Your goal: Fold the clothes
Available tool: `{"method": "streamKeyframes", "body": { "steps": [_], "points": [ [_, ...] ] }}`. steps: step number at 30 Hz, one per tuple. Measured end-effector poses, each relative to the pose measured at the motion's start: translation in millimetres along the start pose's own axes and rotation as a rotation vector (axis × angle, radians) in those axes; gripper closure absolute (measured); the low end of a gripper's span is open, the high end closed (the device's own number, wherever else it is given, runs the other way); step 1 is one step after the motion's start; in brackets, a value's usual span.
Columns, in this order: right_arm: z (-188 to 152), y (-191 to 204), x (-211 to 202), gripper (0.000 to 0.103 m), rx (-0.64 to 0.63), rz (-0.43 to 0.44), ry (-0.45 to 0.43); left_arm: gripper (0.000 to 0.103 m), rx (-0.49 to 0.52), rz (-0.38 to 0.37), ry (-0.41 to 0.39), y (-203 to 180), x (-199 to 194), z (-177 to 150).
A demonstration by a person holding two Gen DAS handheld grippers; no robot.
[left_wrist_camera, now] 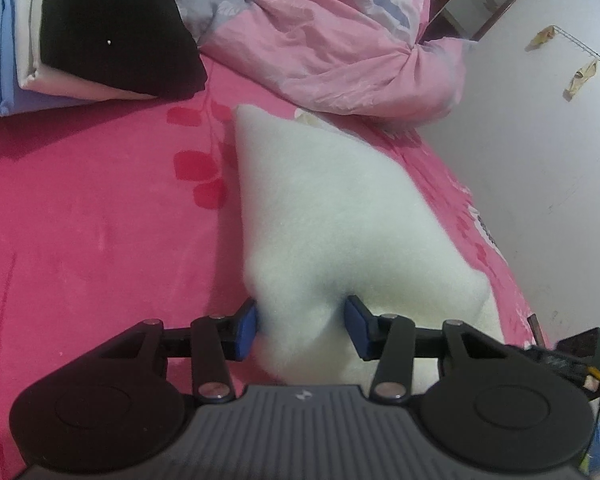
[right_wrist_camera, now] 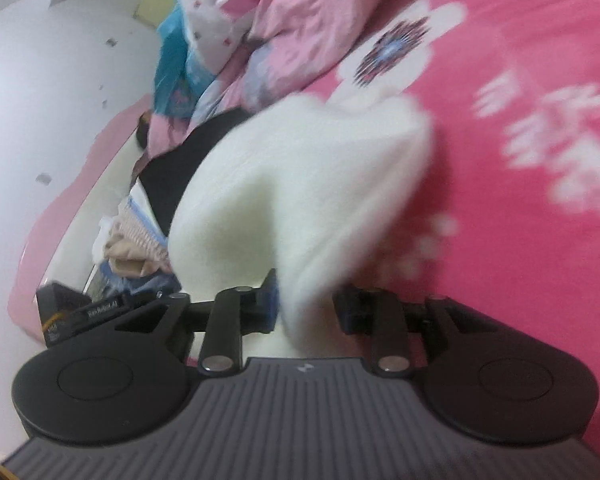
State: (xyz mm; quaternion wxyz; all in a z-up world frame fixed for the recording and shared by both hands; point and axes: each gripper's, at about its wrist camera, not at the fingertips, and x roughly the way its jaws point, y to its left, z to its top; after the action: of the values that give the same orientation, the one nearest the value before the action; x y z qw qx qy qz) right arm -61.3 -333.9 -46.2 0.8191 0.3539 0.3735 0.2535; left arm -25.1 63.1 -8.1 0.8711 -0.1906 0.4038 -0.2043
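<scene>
A white fluffy fleece garment [left_wrist_camera: 320, 208] lies partly lifted over the pink bed sheet [left_wrist_camera: 100, 220]. My left gripper [left_wrist_camera: 300, 328] is shut on its near edge, the fabric bunched thick between the blue pads [left_wrist_camera: 247, 328]. In the right wrist view the same white garment [right_wrist_camera: 300, 184] hangs curled and blurred above the sheet [right_wrist_camera: 520, 240]. There my right gripper [right_wrist_camera: 306, 308] is shut on another part of its edge. The part of the garment below both grippers is hidden.
A stack of folded clothes topped by a black piece [left_wrist_camera: 108, 28] sits at the back left. A crumpled pink quilt [left_wrist_camera: 332, 40] fills the back of the bed. The white wall [left_wrist_camera: 540, 160] runs along the bed's right side. A blue bag [right_wrist_camera: 172, 60] lies by the quilt.
</scene>
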Motion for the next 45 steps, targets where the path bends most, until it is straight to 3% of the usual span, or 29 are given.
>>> {"method": "streamKeyframes", "body": {
  "steps": [3,8,12,14,17,19,20,22,24,26,32,35,37,39,44,45],
  "points": [
    [14,-2,-32,0.059,-0.003,-0.039,-0.09,0.052,0.028,0.01,-0.023,-5,-4,1],
    [40,9,-37,0.055,-0.015,-0.028,-0.189,0.047,0.075,0.027,-0.062,-13,-11,3],
    [55,25,4,0.047,-0.109,-0.039,-0.159,0.043,0.114,0.043,-0.092,-21,-16,5],
    [63,26,24,0.044,-0.128,-0.103,-0.151,0.042,0.156,0.081,-0.086,-28,-8,6],
    [76,3,45,0.04,-0.025,-0.205,-0.139,0.035,0.195,0.124,-0.063,-35,2,6],
    [79,-16,55,0.04,0.055,-0.208,-0.123,0.033,0.201,0.136,-0.036,-35,7,5],
    [78,-25,59,0.041,0.082,-0.195,-0.115,0.032,0.203,0.14,-0.024,-35,9,5],
    [73,-30,59,0.054,0.083,-0.185,-0.118,0.032,0.198,0.134,-0.013,-32,10,5],
    [68,-35,60,0.087,0.084,-0.176,-0.12,0.031,0.191,0.128,-0.006,-29,10,5],
    [64,-37,55,0.097,0.085,-0.141,-0.147,0.031,0.184,0.128,-0.006,-27,10,4],
    [65,-32,34,0.099,0.074,-0.062,-0.239,0.03,0.161,0.126,-0.004,-24,11,1],
    [69,-44,32,0.096,0.131,-0.062,-0.232,0.03,0.156,0.133,-0.002,-24,11,0],
    [71,-57,34,0.086,0.22,-0.07,-0.202,0.03,0.155,0.139,0.001,-25,11,-1],
    [69,-65,40,0.048,0.259,-0.094,-0.185,0.03,0.155,0.144,0.005,-26,11,-1],
    [68,-55,62,0.048,0.201,-0.089,-0.136,0.03,0.162,0.149,0.007,-27,11,-1],
    [67,-53,66,0.055,0.191,-0.085,-0.133,0.03,0.162,0.151,0.008,-27,12,-1]
  ]
}}
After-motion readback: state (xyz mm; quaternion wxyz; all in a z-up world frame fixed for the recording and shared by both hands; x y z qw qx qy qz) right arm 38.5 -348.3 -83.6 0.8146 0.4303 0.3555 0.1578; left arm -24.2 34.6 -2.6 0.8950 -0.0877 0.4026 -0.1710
